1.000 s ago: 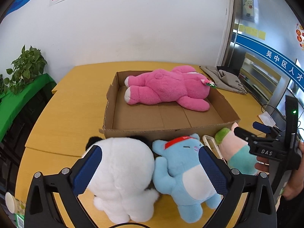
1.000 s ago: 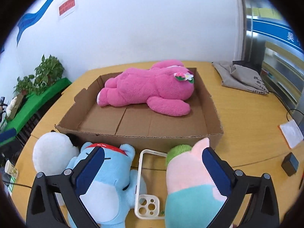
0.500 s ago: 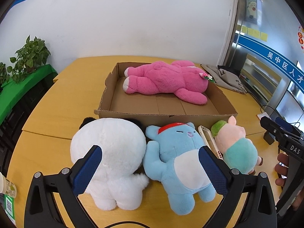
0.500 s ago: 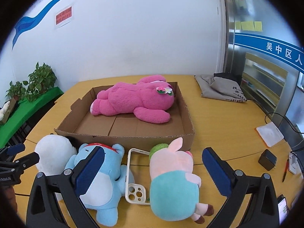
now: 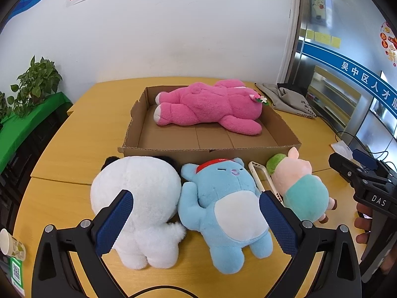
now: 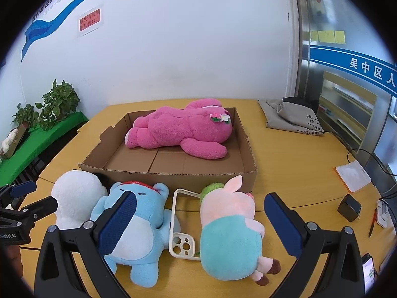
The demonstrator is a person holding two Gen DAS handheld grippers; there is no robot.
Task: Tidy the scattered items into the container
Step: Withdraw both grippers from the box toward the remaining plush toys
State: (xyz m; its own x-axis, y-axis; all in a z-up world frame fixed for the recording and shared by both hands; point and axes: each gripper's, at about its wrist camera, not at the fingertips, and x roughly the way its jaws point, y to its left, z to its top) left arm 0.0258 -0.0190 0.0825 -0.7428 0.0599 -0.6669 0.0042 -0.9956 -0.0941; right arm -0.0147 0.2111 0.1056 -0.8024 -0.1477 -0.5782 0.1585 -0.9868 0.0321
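Observation:
A shallow cardboard box (image 5: 206,152) (image 6: 173,173) sits mid-table with a pink plush bear (image 5: 211,109) (image 6: 183,129) lying in it. In front of the box lie a white plush (image 5: 139,198) (image 6: 77,196), a blue plush cat (image 5: 228,203) (image 6: 141,226), a cream phone case (image 5: 263,181) (image 6: 177,226) and a pink pig plush in teal (image 5: 302,188) (image 6: 228,233). My left gripper (image 5: 196,223) is open and empty, above the white and blue plushes. My right gripper (image 6: 198,226) is open and empty, above the case and pig.
A grey cloth bag (image 6: 292,116) lies at the back right. A white pad (image 6: 352,173), a black cube (image 6: 348,207) and cables sit at the right edge. A paper cup (image 5: 12,243) stands at the front left. Potted plants (image 5: 37,82) stand on a green shelf left.
Both grippers have pulled back and up from the box, so the plushes and phone case appear smaller and farther away. Both stay open. Nothing on the table moved.

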